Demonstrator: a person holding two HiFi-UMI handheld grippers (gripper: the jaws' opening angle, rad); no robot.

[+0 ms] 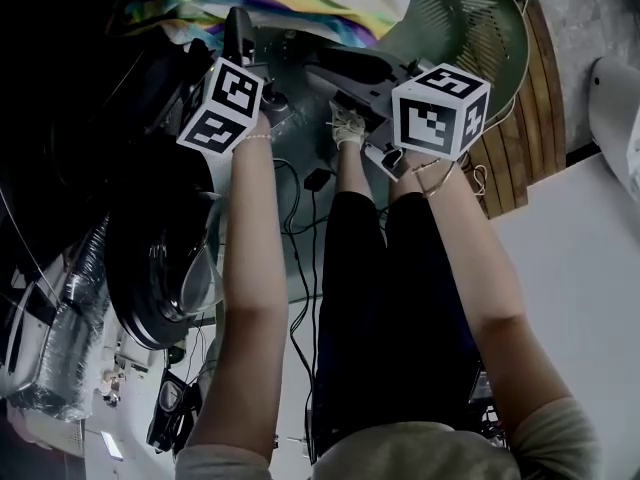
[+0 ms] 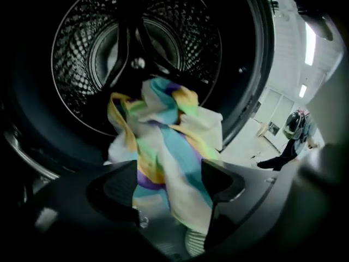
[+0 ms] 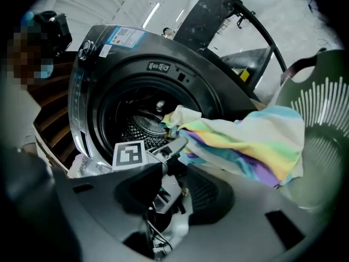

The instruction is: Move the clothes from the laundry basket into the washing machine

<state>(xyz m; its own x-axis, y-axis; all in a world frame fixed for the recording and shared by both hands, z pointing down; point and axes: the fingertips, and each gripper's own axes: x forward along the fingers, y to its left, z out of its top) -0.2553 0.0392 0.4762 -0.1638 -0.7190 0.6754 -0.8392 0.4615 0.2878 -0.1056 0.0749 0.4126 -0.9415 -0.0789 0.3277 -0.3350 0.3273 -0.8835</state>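
While the striped cloth (image 2: 163,130) lies in the mouth of the washing machine (image 3: 103,53), just in front of the drum (image 2: 82,53), the left claw (image 2: 169,173) is noted as released. Its jaws are wide apart, and the cloth hangs loose between them with no pad pressing on it. The right claw (image 3: 175,189) is held on the near side with its jaws part-open and nothing gripped.

In the right gripper view one end of the cloth is seen trailing right, out of the opening toward the green laundry basket (image 3: 322,124).

Step judged: deposit of this item, not yet complete.

For a clean result the left claw should be drawn back straight, so that no fold is dragged out with it. The trailing end is best gathered and pushed past the door rim into the drum.

Risk: the cloth sliding out over the rim.
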